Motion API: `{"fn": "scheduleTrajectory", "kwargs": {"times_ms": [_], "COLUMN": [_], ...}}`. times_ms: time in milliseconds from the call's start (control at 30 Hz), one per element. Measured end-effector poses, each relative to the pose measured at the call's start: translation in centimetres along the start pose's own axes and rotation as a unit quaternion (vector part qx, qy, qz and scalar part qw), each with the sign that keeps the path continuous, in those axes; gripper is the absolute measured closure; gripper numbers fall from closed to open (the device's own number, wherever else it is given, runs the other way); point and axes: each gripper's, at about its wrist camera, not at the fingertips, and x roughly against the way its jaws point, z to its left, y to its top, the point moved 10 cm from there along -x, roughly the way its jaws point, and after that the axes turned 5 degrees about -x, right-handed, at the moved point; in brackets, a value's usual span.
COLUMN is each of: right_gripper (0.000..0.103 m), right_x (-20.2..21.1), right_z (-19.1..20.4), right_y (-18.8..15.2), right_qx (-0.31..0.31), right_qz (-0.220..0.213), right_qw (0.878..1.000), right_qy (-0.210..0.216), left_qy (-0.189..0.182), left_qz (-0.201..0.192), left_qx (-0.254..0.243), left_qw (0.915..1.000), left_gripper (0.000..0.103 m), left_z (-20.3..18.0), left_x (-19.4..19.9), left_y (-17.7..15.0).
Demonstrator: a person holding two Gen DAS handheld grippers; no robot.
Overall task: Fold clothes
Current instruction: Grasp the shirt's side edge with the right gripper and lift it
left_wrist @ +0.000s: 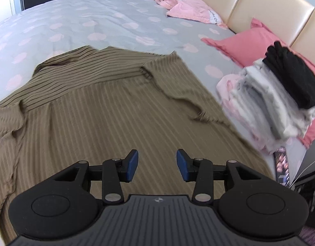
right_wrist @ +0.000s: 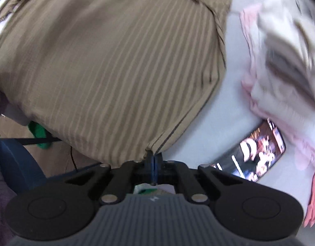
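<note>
A brown striped shirt (left_wrist: 100,102) lies spread over the grey bedspread, collar end toward the far side. My left gripper (left_wrist: 157,165) hovers above its near part with the blue pads apart and nothing between them. In the right wrist view the same brown striped shirt (right_wrist: 116,61) fills the upper left, and my right gripper (right_wrist: 154,160) is shut on its hem corner, where the cloth bunches into the closed pads.
A stack of folded clothes (left_wrist: 276,98), black on top, sits at the right on a pink pillow (left_wrist: 249,43). A lit phone (right_wrist: 253,153) lies on the bed (left_wrist: 116,20) beside that stack. A cream headboard (left_wrist: 270,6) runs along the right. Floor and a blue chair (right_wrist: 18,164) show below the bed edge.
</note>
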Motion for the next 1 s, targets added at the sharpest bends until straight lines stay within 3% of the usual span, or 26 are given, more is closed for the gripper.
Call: {"fn": "scheduleTrajectory", "kwargs": {"times_ms": [267,533,833,1000], "right_gripper": [0.102,0.101,0.101,0.101], "right_x": [0.6,-0.8,-2.7,-3.3], "right_z": [4.5,5.5,4.6,3.7], "right_y": [2.0,2.9,2.4,2.2], "right_qx": [0.056,0.073,0.054,0.037], "right_qz": [-0.006,0.002,0.020,0.025], "right_qw": [0.997,0.992,0.986,0.984], "right_qy": [0.048,0.099,0.154,0.175], "left_qy": [-0.019,-0.022,0.040,0.063], "left_qz": [-0.011,0.009,0.055,0.074], "left_qx": [-0.017,0.008,0.019,0.011], "left_qw": [0.9996,0.9997,0.9975,0.9952], "left_gripper": [0.054,0.055,0.057,0.058], "left_z": [-4.6,-6.8,-5.2,-4.7], "left_x": [-3.8,-12.3,-24.5,-28.7], "left_y": [8.1,15.3,19.9,21.2]}}
